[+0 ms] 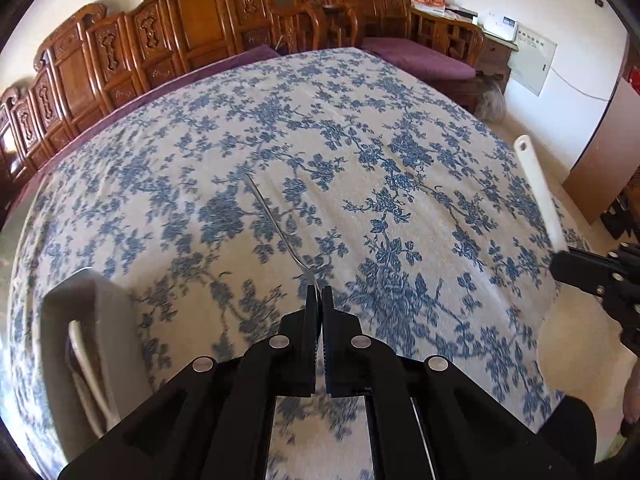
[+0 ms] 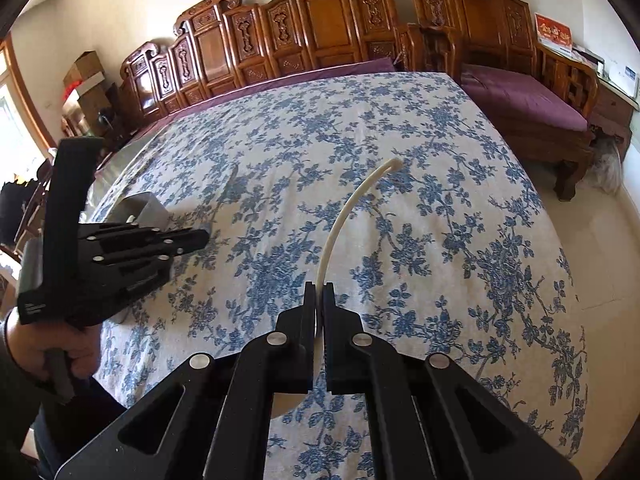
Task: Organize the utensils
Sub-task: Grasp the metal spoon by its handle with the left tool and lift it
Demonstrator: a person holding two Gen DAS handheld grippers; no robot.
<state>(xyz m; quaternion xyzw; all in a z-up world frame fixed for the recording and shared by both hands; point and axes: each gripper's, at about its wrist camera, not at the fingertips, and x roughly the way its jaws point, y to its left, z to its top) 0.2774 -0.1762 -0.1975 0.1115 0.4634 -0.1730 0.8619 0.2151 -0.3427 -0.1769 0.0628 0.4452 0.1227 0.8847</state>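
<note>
My left gripper (image 1: 320, 292) is shut on one end of a thin metal utensil (image 1: 272, 224), whose slim handle points away over the blue-flowered tablecloth (image 1: 400, 160). From the right wrist view the left gripper (image 2: 202, 236) hangs at the left, with the metal utensil (image 2: 229, 186) blurred beyond it. My right gripper (image 2: 319, 288) is shut on a white plastic spoon (image 2: 340, 220); its curved handle rises ahead and its round bowl shows below the fingers. In the left wrist view the right gripper (image 1: 556, 266) holds that white spoon (image 1: 538, 192) at the right edge.
A grey utensil holder (image 1: 88, 304) with a white utensil inside stands at the table's left, also seen as the grey holder (image 2: 146, 208). Carved wooden benches (image 2: 320, 28) with purple cushions line the far side. A hand (image 2: 76, 354) grips the left tool. Bare floor lies right of the table.
</note>
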